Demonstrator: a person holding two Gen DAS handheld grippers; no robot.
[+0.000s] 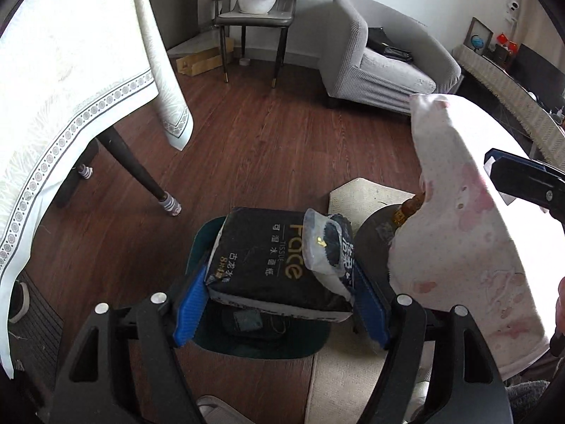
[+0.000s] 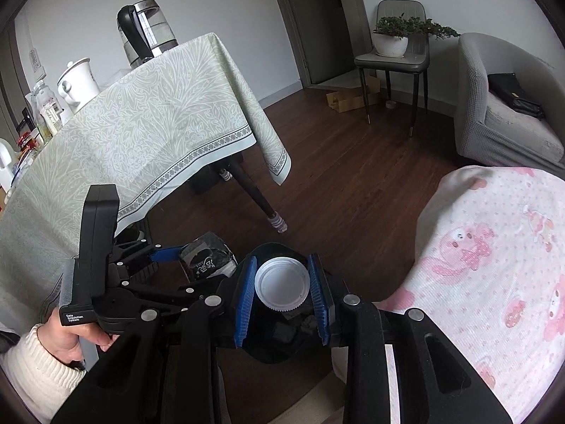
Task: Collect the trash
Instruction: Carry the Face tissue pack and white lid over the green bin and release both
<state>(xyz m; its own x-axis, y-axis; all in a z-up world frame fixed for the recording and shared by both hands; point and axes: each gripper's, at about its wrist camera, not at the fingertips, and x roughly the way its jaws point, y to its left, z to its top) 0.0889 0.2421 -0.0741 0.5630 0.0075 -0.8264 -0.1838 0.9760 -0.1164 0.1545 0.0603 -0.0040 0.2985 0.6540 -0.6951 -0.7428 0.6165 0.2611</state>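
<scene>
My left gripper (image 1: pixel 279 304) is shut on a black tissue pack (image 1: pixel 272 261) with a smaller crumpled wrapper (image 1: pixel 328 247) on top, held above a dark bin (image 1: pixel 261 339) on the floor. The left gripper (image 2: pixel 169 252) and the pack (image 2: pixel 208 259) also show in the right wrist view. My right gripper (image 2: pixel 282 293) is shut on a white plastic lid (image 2: pixel 280 282), held over the same dark bin (image 2: pixel 279 339). The right gripper's finger (image 1: pixel 522 183) shows at the right edge of the left wrist view.
A table with a pale green cloth (image 2: pixel 134 134) stands to the left, its dark leg (image 2: pixel 257 201) near the bin. A pink-patterned cloth (image 2: pixel 494 275) covers a surface at right. A grey sofa (image 1: pixel 385 56) and a chair with a plant (image 1: pixel 257 10) stand beyond.
</scene>
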